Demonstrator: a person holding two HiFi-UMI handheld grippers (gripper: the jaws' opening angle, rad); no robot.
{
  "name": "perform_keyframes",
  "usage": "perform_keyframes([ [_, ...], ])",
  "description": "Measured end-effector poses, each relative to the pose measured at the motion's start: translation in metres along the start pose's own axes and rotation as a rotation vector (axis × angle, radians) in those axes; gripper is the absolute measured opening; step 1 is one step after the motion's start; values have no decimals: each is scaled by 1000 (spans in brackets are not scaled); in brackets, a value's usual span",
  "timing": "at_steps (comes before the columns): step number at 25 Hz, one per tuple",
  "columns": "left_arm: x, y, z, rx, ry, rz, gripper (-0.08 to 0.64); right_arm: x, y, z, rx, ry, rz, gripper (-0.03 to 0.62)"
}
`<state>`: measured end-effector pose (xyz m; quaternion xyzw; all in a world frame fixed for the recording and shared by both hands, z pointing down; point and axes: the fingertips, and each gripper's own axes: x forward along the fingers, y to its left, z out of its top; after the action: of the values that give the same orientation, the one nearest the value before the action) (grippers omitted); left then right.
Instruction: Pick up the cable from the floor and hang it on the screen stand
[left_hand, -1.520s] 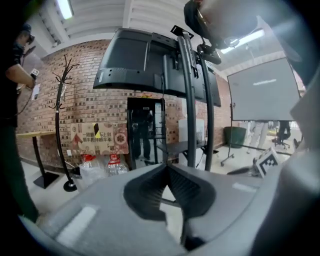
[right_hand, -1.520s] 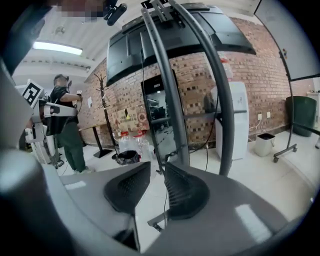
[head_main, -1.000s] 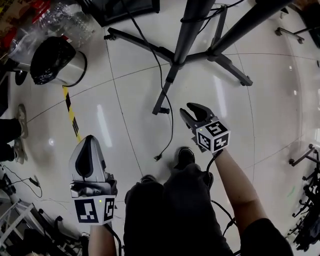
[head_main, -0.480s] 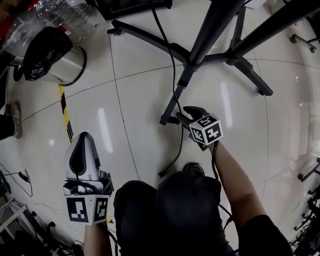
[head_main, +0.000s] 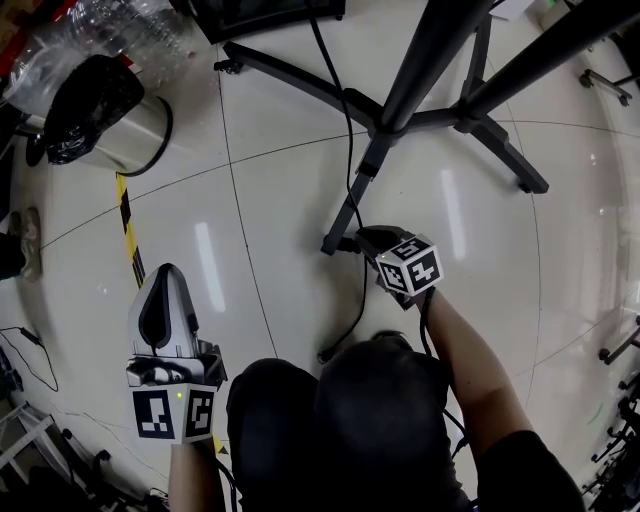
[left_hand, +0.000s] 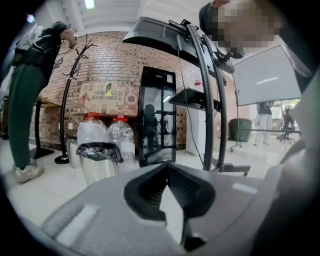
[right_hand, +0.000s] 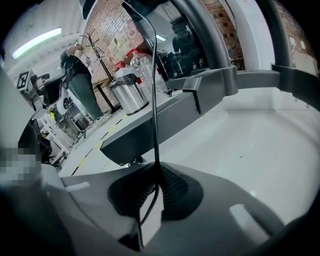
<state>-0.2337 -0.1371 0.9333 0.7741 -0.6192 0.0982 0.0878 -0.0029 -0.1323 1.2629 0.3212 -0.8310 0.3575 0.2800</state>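
Cable (head_main: 347, 150), trailing on the floor (head_main: 270, 200) by the stand (head_main: 415, 65), is gripped by the right claw (head_main: 362, 238), whose jaws have just been closing; left claw (head_main: 163, 275) is clenched, empty; lifting to the stand is needed next.

A steel bin (head_main: 135, 140) lined with a black bag (head_main: 90, 105) is seen on the glossy white tiled floor (head_main: 280, 200), with clear plastic water bottles (head_main: 135, 32) bunched just behind it and yellow-and-black tape (head_main: 127, 225) laid nearby. Against a brick wall (left_hand: 110, 65), a coat rack (left_hand: 66, 110) and a black glass-fronted cabinet (left_hand: 157, 117) are pictured, with a person in green trousers (left_hand: 22, 112) at the left edge.
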Motion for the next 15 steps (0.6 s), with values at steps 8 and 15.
perform_keyframes([
  [8,-8,7,42,-6,9,12,5,-57,47,68,-124,-100,25,20],
  [15,-31,-1,122,-55,17,2,5,-158,112,151,-325,-164,-7,18],
])
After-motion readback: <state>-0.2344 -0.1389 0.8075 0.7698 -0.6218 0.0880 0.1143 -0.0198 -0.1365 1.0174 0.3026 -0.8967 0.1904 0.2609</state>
